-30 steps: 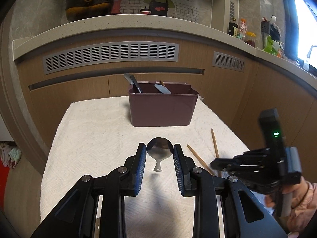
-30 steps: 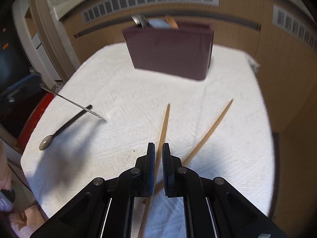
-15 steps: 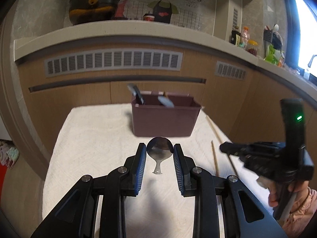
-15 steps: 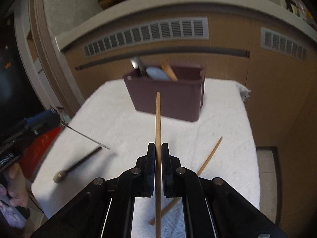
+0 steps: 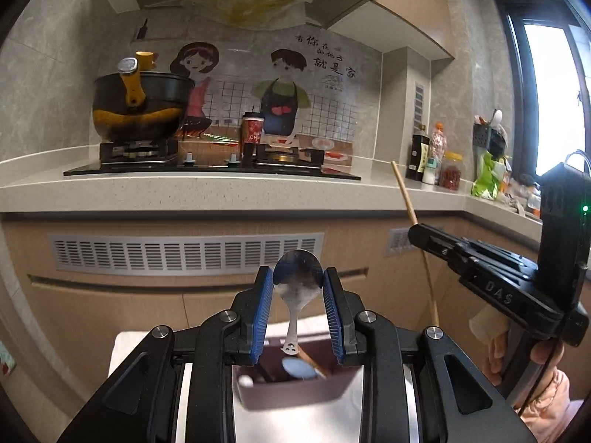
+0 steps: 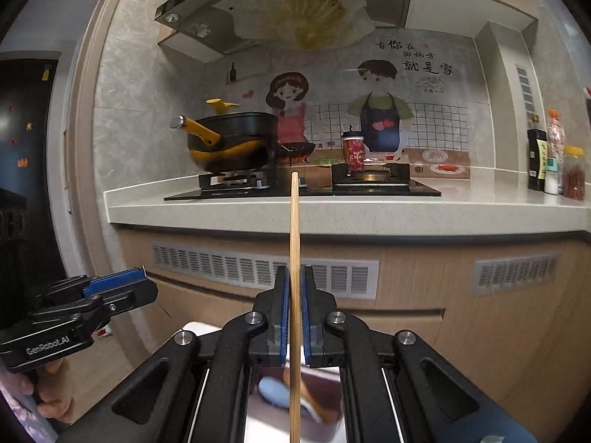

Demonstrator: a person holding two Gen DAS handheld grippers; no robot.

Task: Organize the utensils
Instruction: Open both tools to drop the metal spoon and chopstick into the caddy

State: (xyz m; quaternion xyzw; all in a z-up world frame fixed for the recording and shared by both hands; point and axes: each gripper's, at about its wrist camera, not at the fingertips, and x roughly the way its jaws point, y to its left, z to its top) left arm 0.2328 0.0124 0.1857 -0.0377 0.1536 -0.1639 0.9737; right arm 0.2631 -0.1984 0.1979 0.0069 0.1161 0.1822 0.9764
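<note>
My left gripper (image 5: 298, 277) is shut on a steel spoon (image 5: 297, 288), bowl up between the blue pads, handle hanging down over the maroon utensil box (image 5: 295, 391). That box holds a blue-headed utensil (image 5: 298, 368) and a wooden one. My right gripper (image 6: 294, 277) is shut on a wooden chopstick (image 6: 294, 229) that stands upright through the pads. In the left wrist view the right gripper (image 5: 415, 230) sits to the right with the chopstick (image 5: 404, 193) tilted. The box (image 6: 321, 380) lies blurred below the right gripper. The left gripper (image 6: 142, 277) shows at the left edge of the right wrist view.
A kitchen counter (image 5: 221, 192) with a gas hob runs across behind, bearing a black and yellow pot (image 5: 140, 110) and a red cup (image 5: 252, 131). Bottles and jars (image 5: 432, 164) stand at the right corner. White cloth (image 5: 125, 347) covers the table under the box. A person's hand (image 5: 532, 365) grips the right handle.
Both grippers have risen well above the table and tipped up toward level. The chopstick left the cloth in the right gripper. The spoon stayed in the left gripper. The box now lies beneath them.
</note>
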